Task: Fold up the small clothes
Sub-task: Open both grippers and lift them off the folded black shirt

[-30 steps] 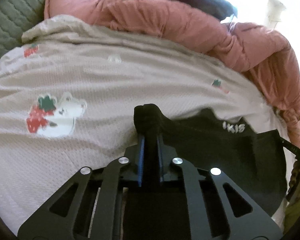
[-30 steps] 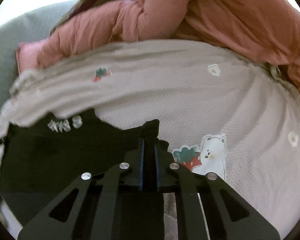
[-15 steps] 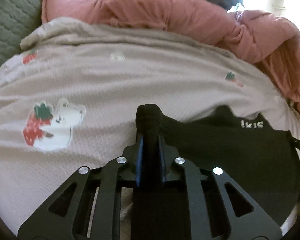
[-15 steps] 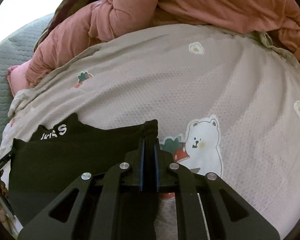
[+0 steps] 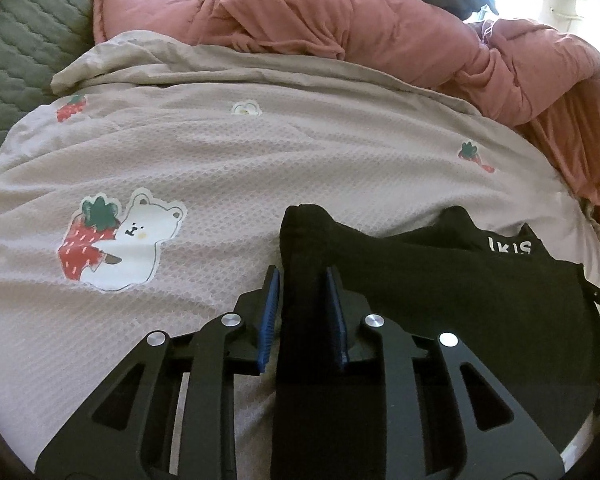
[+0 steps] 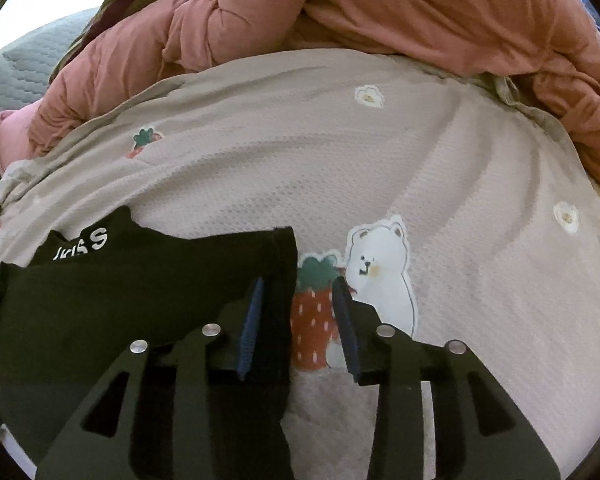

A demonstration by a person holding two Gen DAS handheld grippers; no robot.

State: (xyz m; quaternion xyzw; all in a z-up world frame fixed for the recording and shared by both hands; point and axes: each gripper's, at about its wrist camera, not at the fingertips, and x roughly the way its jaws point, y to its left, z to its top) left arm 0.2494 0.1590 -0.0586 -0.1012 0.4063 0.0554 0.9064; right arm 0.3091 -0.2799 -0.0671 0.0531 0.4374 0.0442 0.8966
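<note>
A small black garment [image 5: 460, 288] with white lettering lies on a beige blanket [image 5: 260, 160]. In the left wrist view my left gripper [image 5: 302, 276] has its jaws a little apart, with a bunched corner of the black cloth standing loose between them. In the right wrist view the same garment [image 6: 140, 280] lies at the left. My right gripper [image 6: 298, 286] is open, its left finger over the garment's right edge and its right finger over the strawberry print.
The beige blanket has bear and strawberry prints [image 6: 364, 272]. A pink quilted duvet [image 5: 380, 40] is heaped along the far side. A grey-green quilted cover [image 5: 20, 40] lies at the far left.
Both grippers, shut on the garment's corners in the earlier frames, have opened. The garment has come down onto the blanket.
</note>
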